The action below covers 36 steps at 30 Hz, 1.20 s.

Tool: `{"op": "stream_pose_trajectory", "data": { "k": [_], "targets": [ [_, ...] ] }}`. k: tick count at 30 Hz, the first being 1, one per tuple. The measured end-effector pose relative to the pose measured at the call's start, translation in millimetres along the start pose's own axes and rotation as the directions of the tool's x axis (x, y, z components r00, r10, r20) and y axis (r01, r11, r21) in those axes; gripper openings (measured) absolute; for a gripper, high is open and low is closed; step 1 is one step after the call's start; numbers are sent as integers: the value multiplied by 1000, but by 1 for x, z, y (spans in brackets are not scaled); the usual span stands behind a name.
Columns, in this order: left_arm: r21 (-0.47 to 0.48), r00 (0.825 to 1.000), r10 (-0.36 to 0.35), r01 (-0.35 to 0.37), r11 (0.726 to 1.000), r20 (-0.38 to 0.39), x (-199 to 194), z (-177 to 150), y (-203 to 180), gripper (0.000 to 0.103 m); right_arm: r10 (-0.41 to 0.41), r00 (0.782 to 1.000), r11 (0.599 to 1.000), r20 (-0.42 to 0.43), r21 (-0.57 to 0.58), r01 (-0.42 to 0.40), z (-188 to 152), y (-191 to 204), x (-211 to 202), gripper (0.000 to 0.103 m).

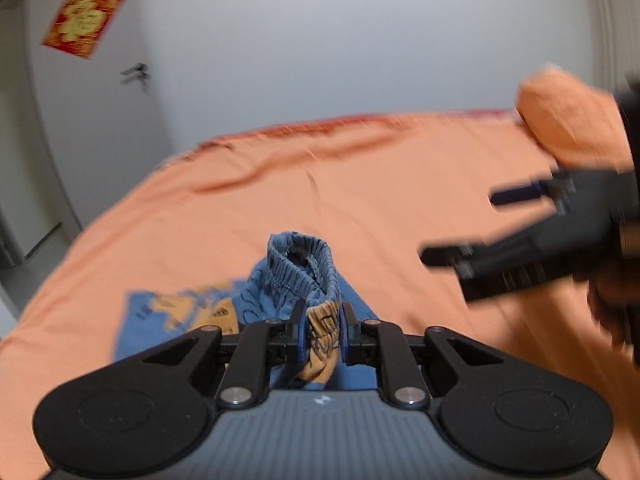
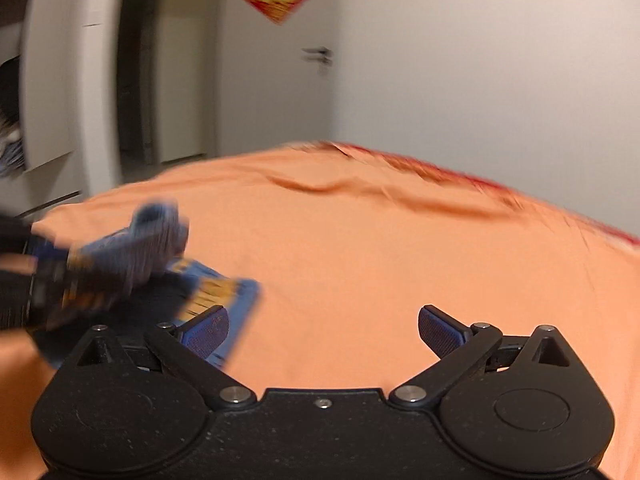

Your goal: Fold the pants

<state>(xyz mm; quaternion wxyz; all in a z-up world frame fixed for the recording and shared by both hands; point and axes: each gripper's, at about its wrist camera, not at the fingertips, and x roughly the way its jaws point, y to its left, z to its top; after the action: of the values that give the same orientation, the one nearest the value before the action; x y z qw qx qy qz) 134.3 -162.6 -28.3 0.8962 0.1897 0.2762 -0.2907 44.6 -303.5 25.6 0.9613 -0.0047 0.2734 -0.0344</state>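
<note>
Clamped in my left tongs (image 1: 322, 334), the blue pants (image 1: 298, 276) rise with the gathered waistband pointing away from me, legs trailing left across the orange bed (image 1: 360, 184). My right tongs (image 2: 323, 330) hang spread apart, holding nothing.

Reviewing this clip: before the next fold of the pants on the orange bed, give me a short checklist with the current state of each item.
1. Left gripper clamped on the pants: ok, jaws closed on bunched cloth near the elastic waistband.
2. Right gripper free to take a second hold: ok, jaws wide apart with nothing between them.
3. Right gripper lined up on the cloth: not ok, it faces bare orange bedsheet, with the pants off to its left.
4. Rest of the pants lying flat: cannot tell, the views are motion-blurred and part is hidden.
5. Fold area free of other items: ok, only sheet wrinkles show nearby.
</note>
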Motion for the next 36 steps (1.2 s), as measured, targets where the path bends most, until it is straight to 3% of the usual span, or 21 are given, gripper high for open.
{"op": "stream_pose_trajectory", "data": {
  "k": [2, 4, 6, 10, 13, 16, 19, 21, 23, 25, 30, 33, 36],
  "targets": [
    [-10, 998, -48, 48, 999, -26, 9, -9, -5, 30, -11, 999, 1000, -38, 20, 11, -3, -10, 7, 101],
    [-83, 995, -95, 92, 992, -35, 6, -17, -1, 58, -14, 998, 999, -54, 34, 16, -6, -17, 12, 101],
    [-146, 993, -118, 115, 983, -8, -5, -24, 12, 72, -15, 998, 999, -63, 51, 19, -8, -21, 16, 101],
    [-287, 994, -100, 108, 952, 43, -30, -27, 61, 89, 8, 998, 999, -68, 34, -6, -10, -8, 16, 101],
    [-367, 1000, -18, 12, 930, -14, -40, -33, 104, 95, 51, 997, 998, -59, 22, -50, -4, 13, 13, 102],
    [-405, 992, 78, -112, 908, -101, -37, -46, 138, 98, 112, 991, 993, -72, 43, -109, 7, 40, 14, 102],
    [-480, 988, 85, -138, 866, -131, -29, -68, 163, 100, 61, 984, 997, -170, 57, -52, 19, 68, 27, 102],
    [-525, 984, 70, -146, 838, -163, -22, -86, 172, 99, 37, 961, 996, -273, 90, -13, 19, 82, 42, 102],
    [-531, 973, 38, -158, 832, -230, -14, -97, 176, 99, 8, 935, 998, -353, 60, 15, 12, 92, 53, 101],
    [-535, 975, 17, -135, 834, -220, -19, -98, 180, 100, -33, 927, 999, -373, 7, 38, 2, 91, 45, 102],
    [-562, 983, 34, -132, 816, -181, -31, -91, 187, 101, -35, 911, 998, -411, 27, 50, -10, 85, 29, 102],
    [-554, 989, 54, -123, 823, -140, -35, -85, 184, 102, -76, 916, 996, -394, -71, 52, -8, 99, 20, 102],
    [-513, 987, 67, -133, 848, -145, -36, -81, 176, 102, -80, 942, 996, -326, -71, 60, 1, 97, 8, 102]
  ]
}}
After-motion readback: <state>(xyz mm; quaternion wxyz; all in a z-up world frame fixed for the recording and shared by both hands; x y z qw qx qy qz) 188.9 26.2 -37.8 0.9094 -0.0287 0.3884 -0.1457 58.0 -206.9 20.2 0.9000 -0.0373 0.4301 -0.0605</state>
